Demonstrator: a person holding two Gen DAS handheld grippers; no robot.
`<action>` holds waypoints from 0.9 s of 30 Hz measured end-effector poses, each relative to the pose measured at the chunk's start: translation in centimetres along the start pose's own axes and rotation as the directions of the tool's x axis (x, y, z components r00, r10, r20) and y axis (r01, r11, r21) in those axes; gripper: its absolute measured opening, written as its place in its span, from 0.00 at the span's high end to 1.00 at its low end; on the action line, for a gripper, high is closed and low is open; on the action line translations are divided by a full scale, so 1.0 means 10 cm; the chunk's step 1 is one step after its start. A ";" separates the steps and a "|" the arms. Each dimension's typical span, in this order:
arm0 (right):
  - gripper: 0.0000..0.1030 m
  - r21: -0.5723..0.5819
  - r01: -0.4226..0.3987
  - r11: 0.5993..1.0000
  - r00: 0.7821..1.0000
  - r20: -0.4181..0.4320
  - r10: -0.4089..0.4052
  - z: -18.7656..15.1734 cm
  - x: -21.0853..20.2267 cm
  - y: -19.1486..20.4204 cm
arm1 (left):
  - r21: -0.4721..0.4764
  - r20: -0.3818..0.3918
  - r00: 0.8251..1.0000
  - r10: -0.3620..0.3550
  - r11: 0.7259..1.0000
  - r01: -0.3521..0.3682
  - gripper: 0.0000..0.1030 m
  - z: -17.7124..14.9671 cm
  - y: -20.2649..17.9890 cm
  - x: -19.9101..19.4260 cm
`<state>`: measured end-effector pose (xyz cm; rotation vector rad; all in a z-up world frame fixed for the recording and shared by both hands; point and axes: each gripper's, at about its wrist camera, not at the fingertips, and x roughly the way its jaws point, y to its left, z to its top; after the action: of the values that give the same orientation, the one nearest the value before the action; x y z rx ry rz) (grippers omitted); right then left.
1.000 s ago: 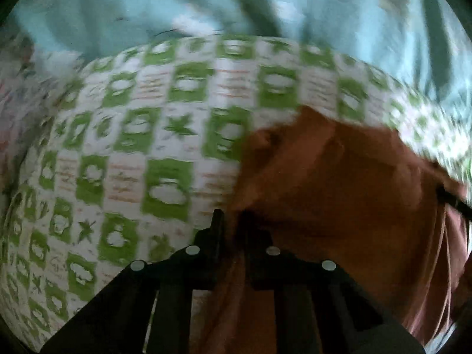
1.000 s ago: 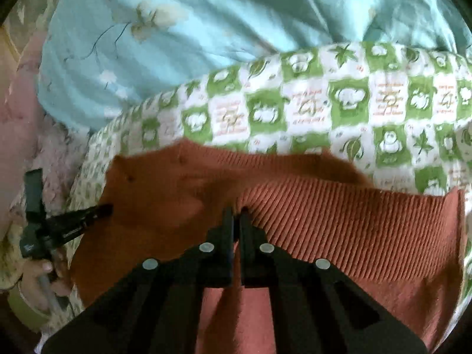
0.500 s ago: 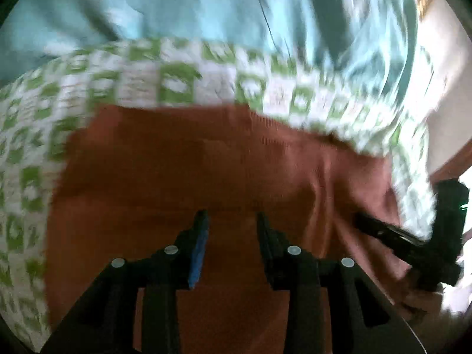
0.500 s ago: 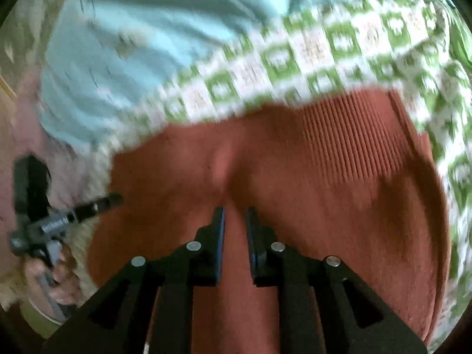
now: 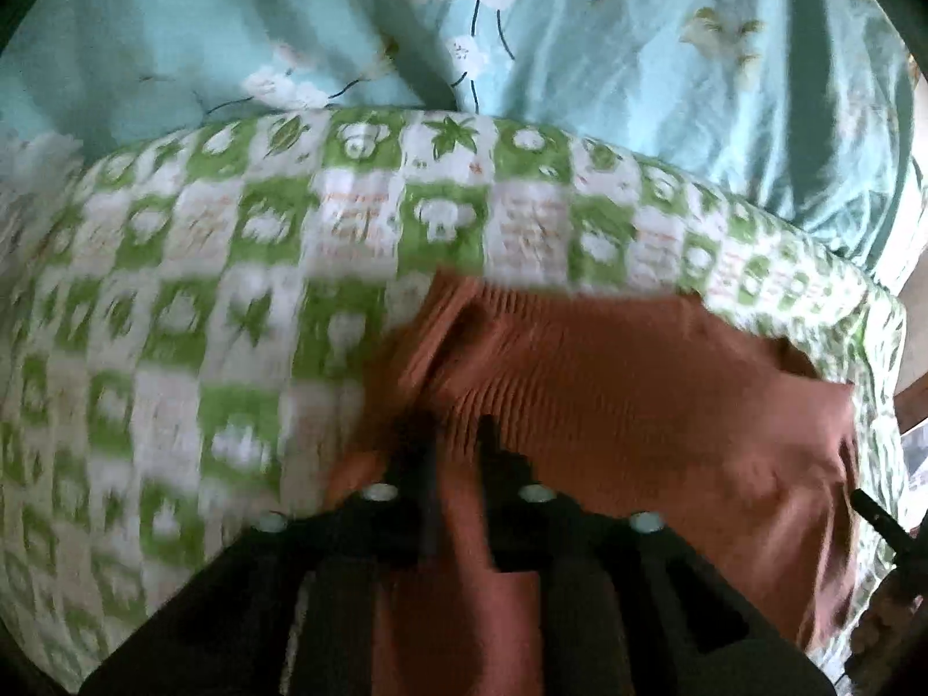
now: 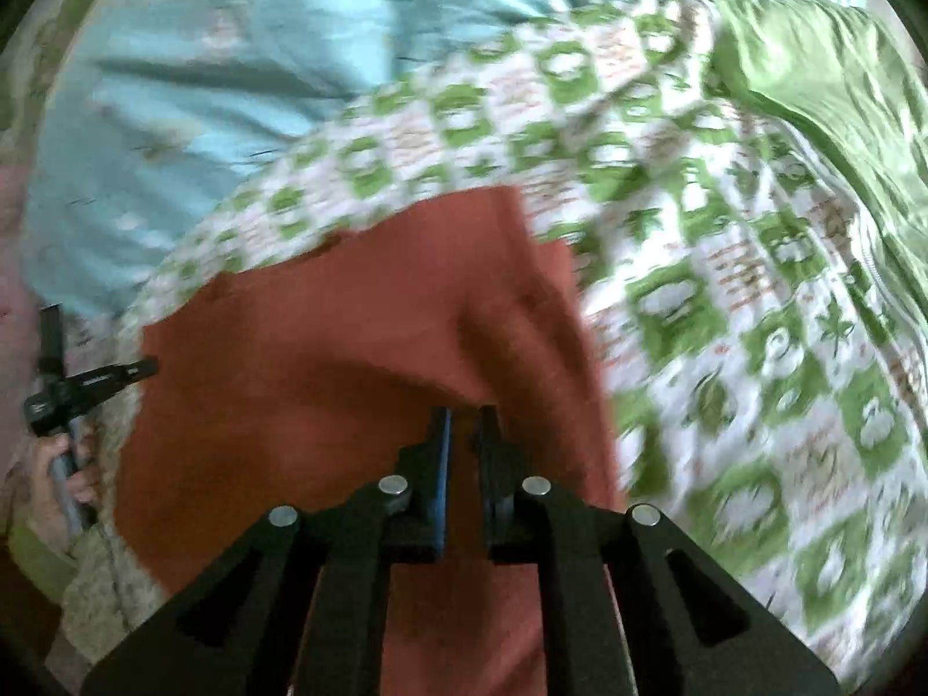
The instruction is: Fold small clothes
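A rust-orange ribbed knit garment (image 5: 626, 406) lies folded on a green-and-white checked blanket (image 5: 243, 301). My left gripper (image 5: 452, 435) hovers over the garment's left edge, its jaws a little apart with nothing between them. In the right wrist view the garment (image 6: 325, 359) fills the middle. My right gripper (image 6: 467, 423) is over its right part, jaws slightly apart and empty. The left gripper (image 6: 124, 374) also shows there at the garment's left edge, held in a hand. The right gripper's tip shows at the right edge of the left wrist view (image 5: 876, 513).
A light blue flowered quilt (image 5: 522, 46) is bunched along the far side of the blanket. A green cloth (image 6: 823, 69) lies at the far right. The blanket (image 6: 754, 301) spreads to the right of the garment.
Both grippers were shut on the garment a second ago, then opened and let it go. The left has swung left to the garment's edge and narrowed; the right has swung right.
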<state>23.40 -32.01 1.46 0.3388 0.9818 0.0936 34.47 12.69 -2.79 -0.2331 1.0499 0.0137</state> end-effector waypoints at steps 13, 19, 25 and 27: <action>0.81 -0.013 0.102 0.995 0.988 -0.119 -0.103 -0.97 -0.51 -0.21 | -0.151 -0.113 0.994 0.004 0.988 -0.021 0.52 -1.59 0.40 -0.63; 0.80 0.054 0.122 0.991 0.989 -0.089 -0.117 -1.03 -0.82 -0.29 | -0.270 -0.105 0.994 -0.039 0.963 0.009 0.44 -1.88 0.60 -0.90; 0.68 0.020 0.032 0.999 0.997 -0.066 -0.031 -1.13 -0.83 0.10 | -0.283 -0.116 0.988 -0.099 0.957 0.062 0.38 -2.14 0.41 -1.02; 0.68 0.007 0.010 1.000 0.997 -0.072 -0.009 -1.19 -0.81 0.21 | -0.302 -0.121 0.985 -0.126 0.950 0.084 0.32 -2.21 0.32 -0.98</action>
<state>9.21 -29.02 2.56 0.3394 1.0549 0.0937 10.23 12.47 -5.43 -0.5694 1.1718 0.0595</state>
